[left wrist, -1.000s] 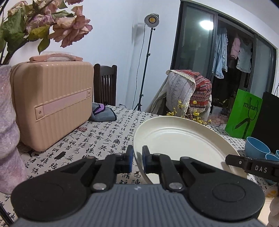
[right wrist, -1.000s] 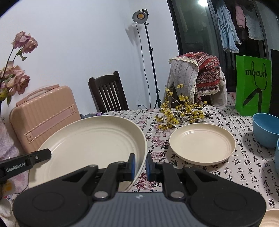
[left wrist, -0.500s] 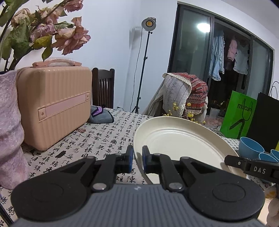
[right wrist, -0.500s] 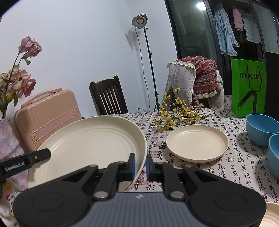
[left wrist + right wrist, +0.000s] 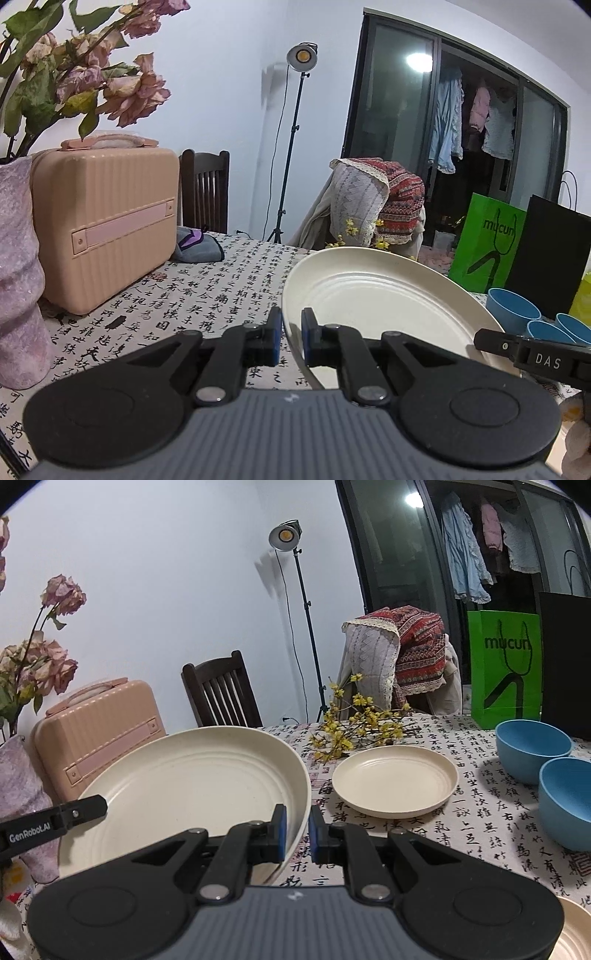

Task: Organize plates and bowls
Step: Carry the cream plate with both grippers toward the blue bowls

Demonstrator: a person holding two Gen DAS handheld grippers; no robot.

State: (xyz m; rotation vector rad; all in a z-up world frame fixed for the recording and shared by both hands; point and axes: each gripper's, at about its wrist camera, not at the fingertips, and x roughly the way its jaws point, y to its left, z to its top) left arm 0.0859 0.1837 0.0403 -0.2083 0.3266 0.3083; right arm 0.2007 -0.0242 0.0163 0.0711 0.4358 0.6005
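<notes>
A large cream plate (image 5: 376, 295) hangs tilted above the patterned tablecloth, held from both sides. My left gripper (image 5: 291, 321) is shut on its left rim. My right gripper (image 5: 295, 819) is shut on its right rim, and the large plate (image 5: 192, 775) fills the left of that view. A smaller cream plate (image 5: 395, 779) lies flat on the table (image 5: 480, 827) ahead to the right. Two blue bowls (image 5: 532, 746) (image 5: 569, 801) stand at the right, and the blue bowls (image 5: 511, 310) also show in the left wrist view. The rim of another cream dish (image 5: 572, 934) peeks in at the bottom right.
A pink suitcase (image 5: 103, 229) and a mauve vase (image 5: 18, 277) of dried roses stand at the left. A yellow flower sprig (image 5: 354, 723) lies behind the small plate. A green bag (image 5: 506, 668) and a black bag (image 5: 550, 254) stand at the far right edge. Chairs line the far side.
Both grippers have carried the large plate together toward the right: the suitcase and the small plate have slid left in the views. The grips have not changed.
</notes>
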